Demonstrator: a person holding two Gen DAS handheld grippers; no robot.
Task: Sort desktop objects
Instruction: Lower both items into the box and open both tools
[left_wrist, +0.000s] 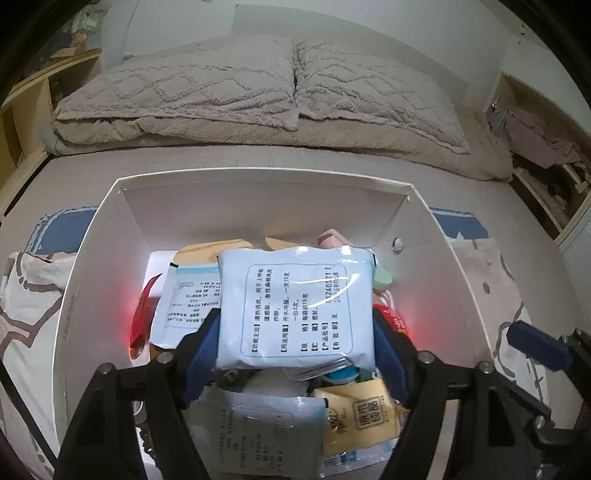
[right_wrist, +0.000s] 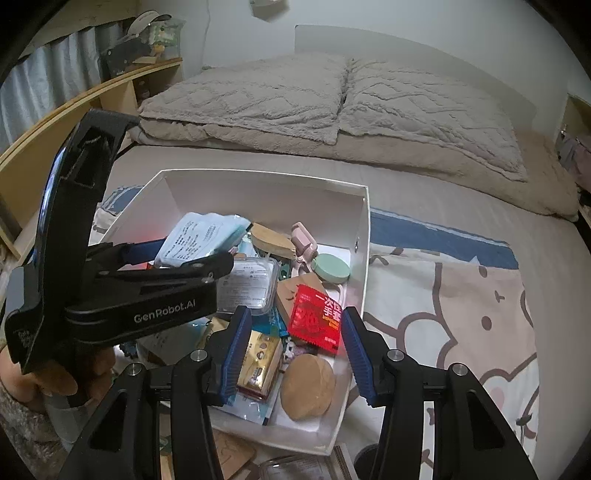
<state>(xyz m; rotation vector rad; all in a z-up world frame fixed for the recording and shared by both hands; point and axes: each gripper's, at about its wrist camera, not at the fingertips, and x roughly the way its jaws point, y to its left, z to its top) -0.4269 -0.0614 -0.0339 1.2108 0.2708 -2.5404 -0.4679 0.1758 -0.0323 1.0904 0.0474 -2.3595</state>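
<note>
A white box (left_wrist: 266, 201) sits on the bed, full of small items; it also shows in the right wrist view (right_wrist: 364, 236). My left gripper (left_wrist: 295, 332) is shut on a pale blue sachet (left_wrist: 295, 306) with printed text and holds it above the box contents; the sachet also shows in the right wrist view (right_wrist: 201, 236). My right gripper (right_wrist: 295, 347) is open and empty, low over the box's near end, above a red packet (right_wrist: 317, 319), a gold packet (right_wrist: 258, 365) and a round brown disc (right_wrist: 306, 386).
The box also holds a mint round tin (right_wrist: 332, 268), a pink item (right_wrist: 303, 236), a clear plastic case (right_wrist: 249, 288) and other sachets (left_wrist: 192, 299). A cartoon-print cover (right_wrist: 461, 314) lies right of the box. Pillows (left_wrist: 258, 85) lie at the bed's head. Wooden shelves (right_wrist: 110, 92) stand left.
</note>
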